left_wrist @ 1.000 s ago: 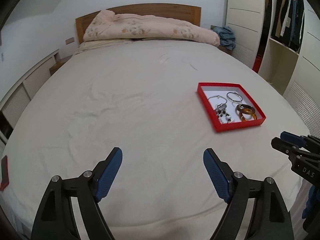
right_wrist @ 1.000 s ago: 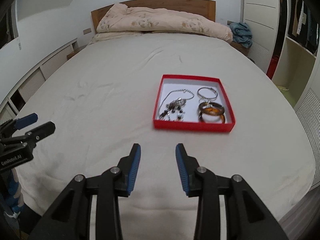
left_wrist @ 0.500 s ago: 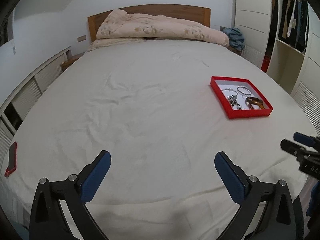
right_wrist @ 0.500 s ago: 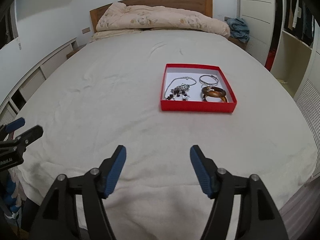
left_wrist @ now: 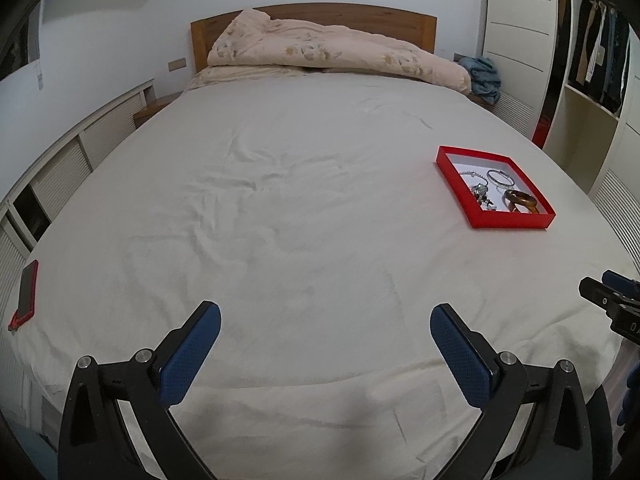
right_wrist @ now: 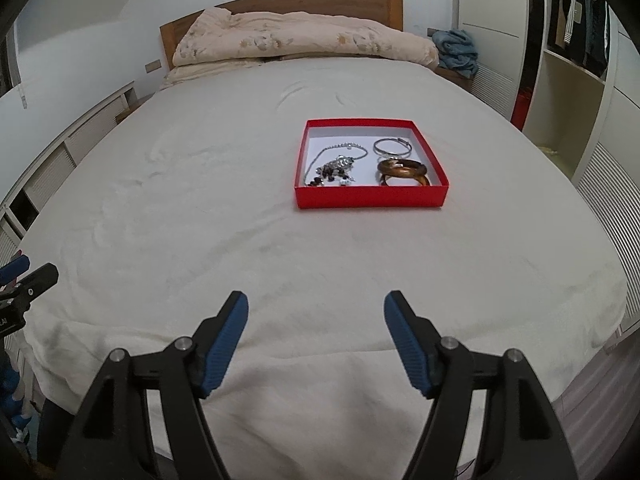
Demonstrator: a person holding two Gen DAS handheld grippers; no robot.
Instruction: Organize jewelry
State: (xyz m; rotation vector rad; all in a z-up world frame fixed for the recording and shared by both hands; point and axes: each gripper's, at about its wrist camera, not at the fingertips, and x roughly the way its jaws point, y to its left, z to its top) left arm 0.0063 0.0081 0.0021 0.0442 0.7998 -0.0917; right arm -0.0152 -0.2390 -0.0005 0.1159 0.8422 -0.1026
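A red tray (right_wrist: 370, 198) lies on the white bed, right of the middle. Inside it are a silver beaded necklace (right_wrist: 336, 166), a thin silver bangle (right_wrist: 392, 147) and amber bangles (right_wrist: 402, 170). In the left wrist view the same tray (left_wrist: 508, 222) sits far off to the right. My left gripper (left_wrist: 325, 312) hangs wide open over the foot of the bed, holding nothing. My right gripper (right_wrist: 317, 300) is in line with the tray but well short of it. Its jaws are opening and nothing is between them.
A phone in a red case (left_wrist: 26, 294) lies at the bed's left edge. A folded floral duvet (left_wrist: 320, 52) rests against the wooden headboard. Blue clothes (left_wrist: 484, 78) are heaped beside it. An open wardrobe (left_wrist: 592, 60) stands on the right and low cabinets (left_wrist: 60, 164) run along the left.
Both grippers have opened wider. Both have drawn back toward the foot of the bed, so the tray looks smaller and farther off.
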